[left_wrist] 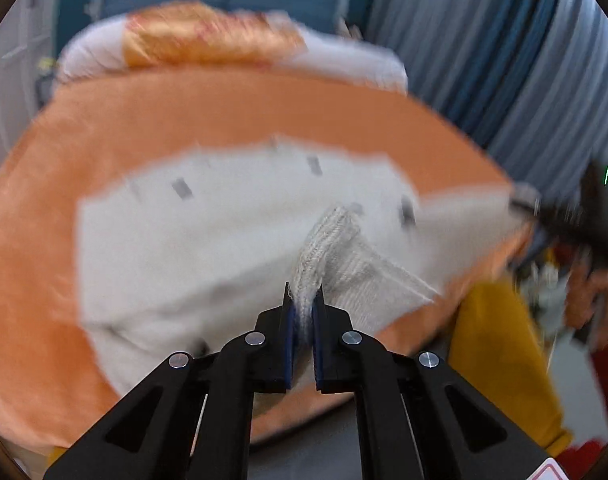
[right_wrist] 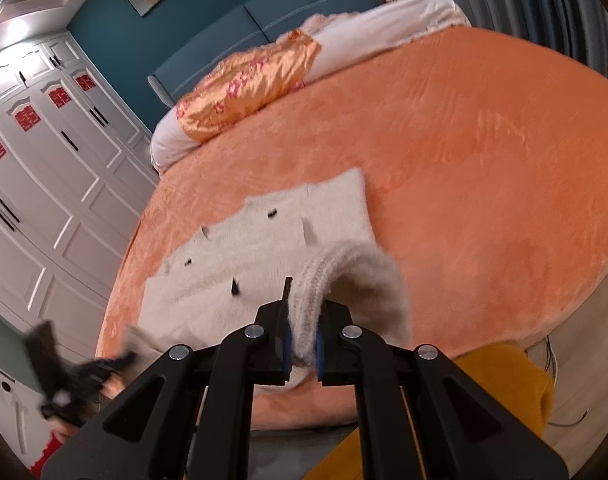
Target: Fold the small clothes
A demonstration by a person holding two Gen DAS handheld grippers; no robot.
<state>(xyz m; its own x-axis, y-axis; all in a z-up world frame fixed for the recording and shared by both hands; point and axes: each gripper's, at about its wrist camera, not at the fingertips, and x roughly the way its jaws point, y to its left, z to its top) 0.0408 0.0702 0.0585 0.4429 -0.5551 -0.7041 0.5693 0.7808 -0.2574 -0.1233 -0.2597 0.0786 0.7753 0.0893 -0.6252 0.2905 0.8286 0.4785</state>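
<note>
left wrist view shows the left gripper [left_wrist: 304,316] clenched on a ribbed knitted edge of a cream sweater [left_wrist: 208,248], the wool bunched thick between the blue pads. the picture is smeared, so finer detail of the cloth is hard to read from there. from the right wrist view it is clearer: the right gripper [right_wrist: 304,336] is likewise clamped on a ribbed cuff or hem of the same sweater [right_wrist: 264,248], and the fabric arches up from the jaws in a soft hollow loop. the rest of the garment lies spread on the orange bedspread [right_wrist: 463,160], near the foot of the bed, with a few small dark marks or toggles dotted over it; i can't tell which they are. an orange satin pillow [right_wrist: 248,84] and white bedding sit well apart at the head end. the knit looks light, fluffy and very limp, so i'd judge it will sag and stretch wherever it hangs free, and could snag on a fingertip. the ribbed bands seem the best places to hold, being denser and less likely to slip, and both grips already sit there. a mustard-yellow cloth [right_wrist: 499,384] lies just beside the bed's near edge.
</note>
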